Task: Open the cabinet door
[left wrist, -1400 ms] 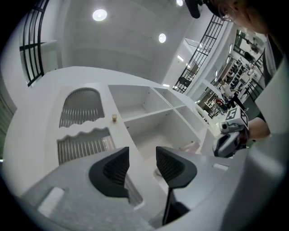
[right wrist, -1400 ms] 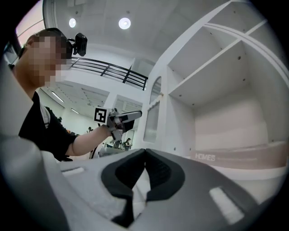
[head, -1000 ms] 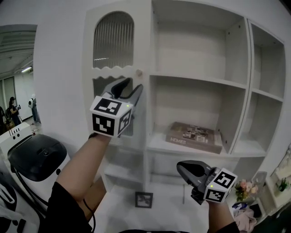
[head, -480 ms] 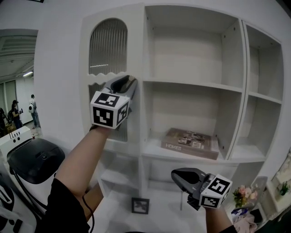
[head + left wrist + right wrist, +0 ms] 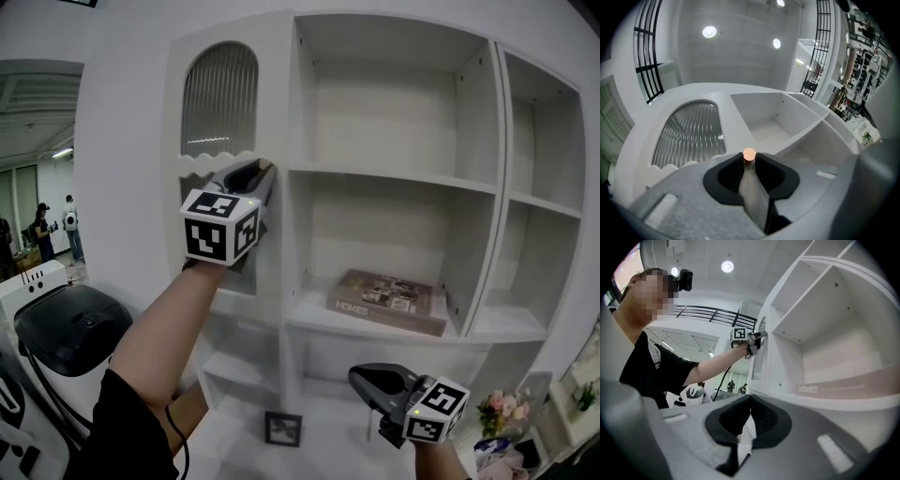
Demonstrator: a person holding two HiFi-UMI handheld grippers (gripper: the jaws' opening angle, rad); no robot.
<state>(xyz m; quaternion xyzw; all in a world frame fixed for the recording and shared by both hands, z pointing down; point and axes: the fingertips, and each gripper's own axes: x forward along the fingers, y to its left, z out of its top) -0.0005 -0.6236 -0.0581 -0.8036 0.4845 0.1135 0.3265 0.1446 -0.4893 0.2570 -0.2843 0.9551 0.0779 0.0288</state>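
Cabinet door (image 5: 220, 103), tall, white-painted, with an arched ribbed-glass panel, is what my left gripper (image 5: 262, 167) has hold of: its two dark jaws have just been closing, and in the left gripper view they meet on the small round pale wooden knob (image 5: 749, 153), which sits right at their tips with the pads against both its sides. The knob stands on the door's right edge, just beside the upright that divides it from the white open shelving (image 5: 394, 169), so I judge the hinges run down the far left edge. The cabinet door stands upright, its long axis vertical, and looks flush with the shelving, not yet swung out. From my left gripper the door lies straight ahead and slightly above, the gripper tilting up to the knob; the pull therefore has to come back toward me and curve leftward about that hinge line, not straight out. My right gripper (image 5: 361, 378) hangs low and well apart from the door, below the shelf carrying a flat brown book (image 5: 384, 300), its jaws together on nothing, so the left hand is the one placed for this.
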